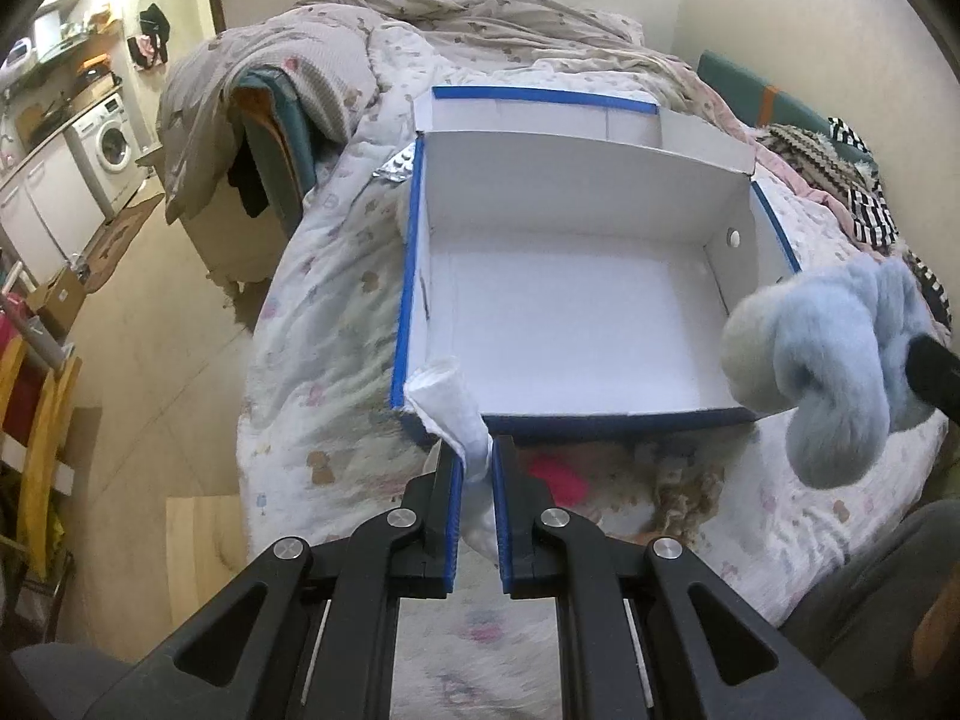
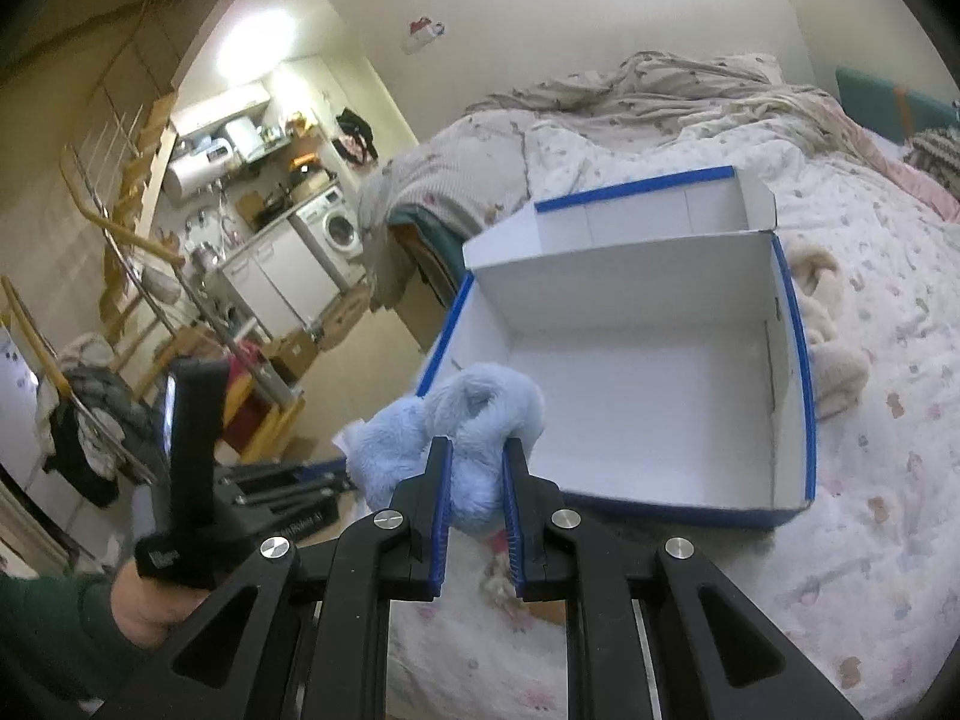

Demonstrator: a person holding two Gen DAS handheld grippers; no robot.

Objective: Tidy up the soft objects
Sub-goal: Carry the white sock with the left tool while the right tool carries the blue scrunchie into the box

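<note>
Left wrist view: left gripper (image 1: 477, 456) pinches a white sock (image 1: 450, 402) draped over the shoebox (image 1: 576, 420) near-left corner. Right gripper (image 2: 477, 462) clamps a fluffy blue sock (image 2: 462, 426), held above the bed (image 2: 870, 540) at the box's near edge.

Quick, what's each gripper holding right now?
Left gripper: shut on a white soft cloth sock.
Right gripper: shut on a fluffy light-blue plush toy.

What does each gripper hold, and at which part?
Left gripper pinches the white sock at its lower end; right gripper clamps the blue sock at its bunched middle.
</note>
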